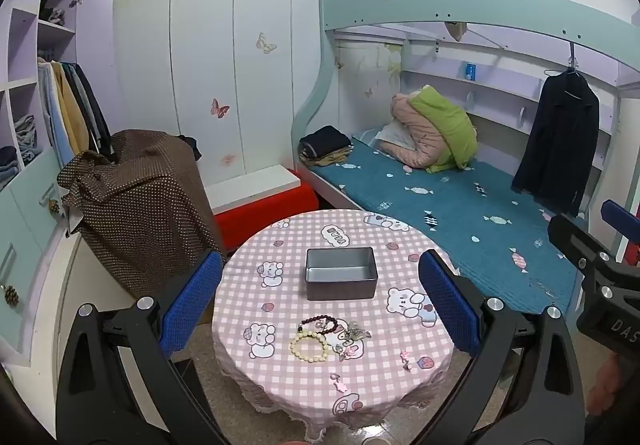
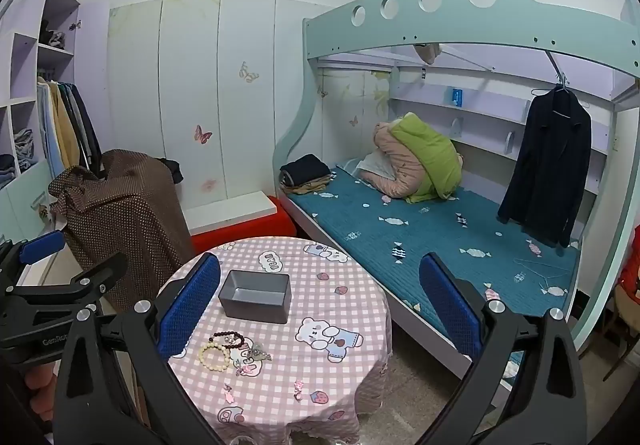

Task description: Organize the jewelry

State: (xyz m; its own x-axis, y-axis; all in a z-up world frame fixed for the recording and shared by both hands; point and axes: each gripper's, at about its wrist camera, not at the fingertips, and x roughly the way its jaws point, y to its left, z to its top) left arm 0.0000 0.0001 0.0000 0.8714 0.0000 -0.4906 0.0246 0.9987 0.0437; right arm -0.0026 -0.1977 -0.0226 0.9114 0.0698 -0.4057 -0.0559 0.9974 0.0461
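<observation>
- Jewelry sits in a loose cluster on the near part of the round table (image 1: pixel 420 329), on the pink checked cloth; we see the empty grey tin box (image 1: pixel 341 273) beyond it, apart from it.
- Left gripper (image 1: pixel 320 309) looks almost straight over the cluster; we judge it the nearer hand. From the right gripper (image 2: pixel 320 309) the pieces lie low and to the left, close by its left blue pad.
- Both grippers are spread wide and hold nothing; they hover short of the table.
- Cream bead bracelet (image 1: pixel 309 345): smooth round beads, closed ring lying flat, no long axis to align with.
- Dark red bead bracelet (image 1: pixel 319 325): smaller glossy beads, touching the cream one on its far side.
- Silvery charm tangle (image 1: pixel 354 333) just to the right; pink hair-clip-like bits (image 1: pixel 339 382) scattered nearer the table edge. We cannot tell their exact type.
- Tin box: rigid, matt, rectangular, long axis across the left view.
</observation>
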